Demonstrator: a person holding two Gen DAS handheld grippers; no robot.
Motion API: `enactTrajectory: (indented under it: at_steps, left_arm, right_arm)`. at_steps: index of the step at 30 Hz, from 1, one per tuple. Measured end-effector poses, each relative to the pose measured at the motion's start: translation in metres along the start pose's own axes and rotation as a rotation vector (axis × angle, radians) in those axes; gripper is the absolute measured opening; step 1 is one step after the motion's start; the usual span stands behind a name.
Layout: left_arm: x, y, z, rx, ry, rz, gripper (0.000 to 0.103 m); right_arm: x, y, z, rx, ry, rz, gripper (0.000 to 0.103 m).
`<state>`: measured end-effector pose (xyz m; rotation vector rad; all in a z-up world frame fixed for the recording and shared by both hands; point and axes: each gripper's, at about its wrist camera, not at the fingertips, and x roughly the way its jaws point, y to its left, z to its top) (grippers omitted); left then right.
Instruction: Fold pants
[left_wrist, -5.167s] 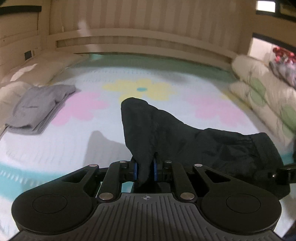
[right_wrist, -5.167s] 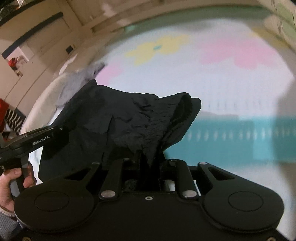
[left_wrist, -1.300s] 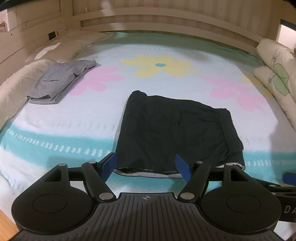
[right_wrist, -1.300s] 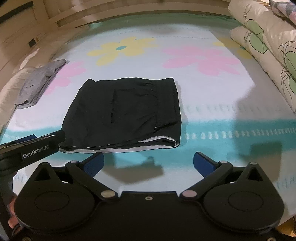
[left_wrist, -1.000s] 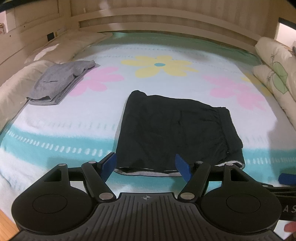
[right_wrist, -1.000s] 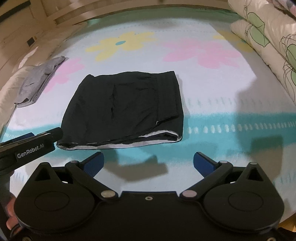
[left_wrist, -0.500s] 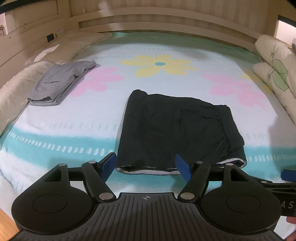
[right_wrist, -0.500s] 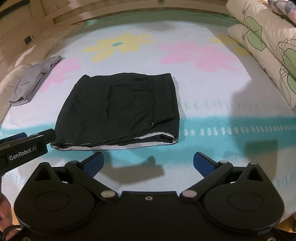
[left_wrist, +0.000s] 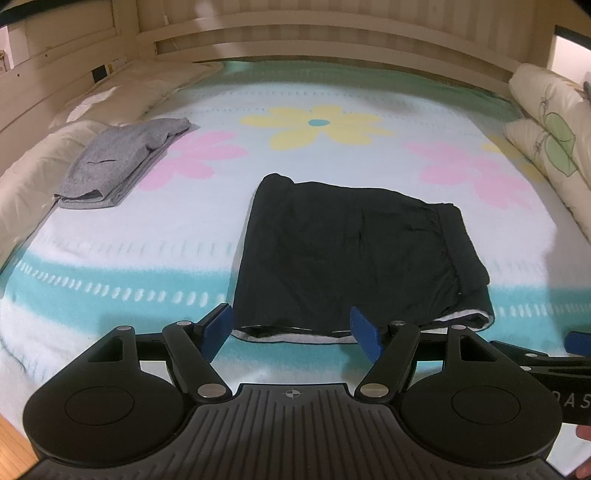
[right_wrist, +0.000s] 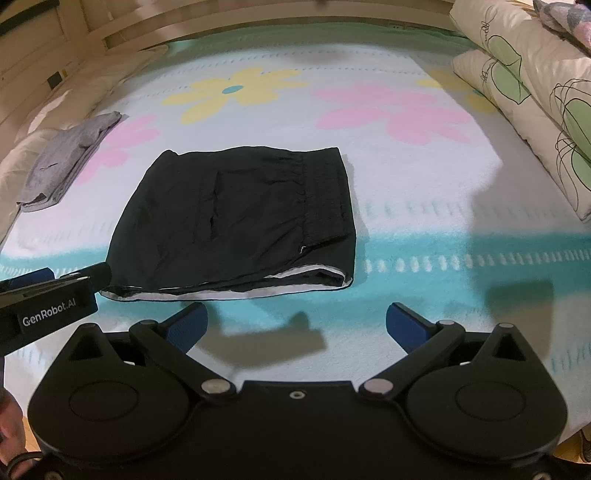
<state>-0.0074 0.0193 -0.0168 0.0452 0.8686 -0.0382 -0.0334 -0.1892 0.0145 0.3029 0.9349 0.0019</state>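
While both grippers hang over the near edge of the bed (left_wrist: 110, 236), neither grasps anything: the left gripper (left_wrist: 291, 330) has its blue pads spread with only air between them, and the right gripper (right_wrist: 295, 325) is spread wider still. Just beyond them the black pants (right_wrist: 236, 221) lie folded flat on the flowered blanket, a rough rectangle whose long axis runs left to right, waistband end toward the right, white lining showing along the near edge. About five seconds ago both grippers were clamped on the pants, lifted and bunched; in the last second nothing has shifted. Grey clothes (left_wrist: 118, 162) sit folded far left, pillows (right_wrist: 535, 96) at right.
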Motion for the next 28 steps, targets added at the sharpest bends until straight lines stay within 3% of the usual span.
enactTrajectory:
  at_steps: [28]
  left_arm:
    - [-0.0005,-0.0019,-0.0027,0.02,-0.002,-0.002,0.069]
  right_arm:
    - [0.0034,0.0011,-0.0013,-0.007,0.004,-0.019,0.103]
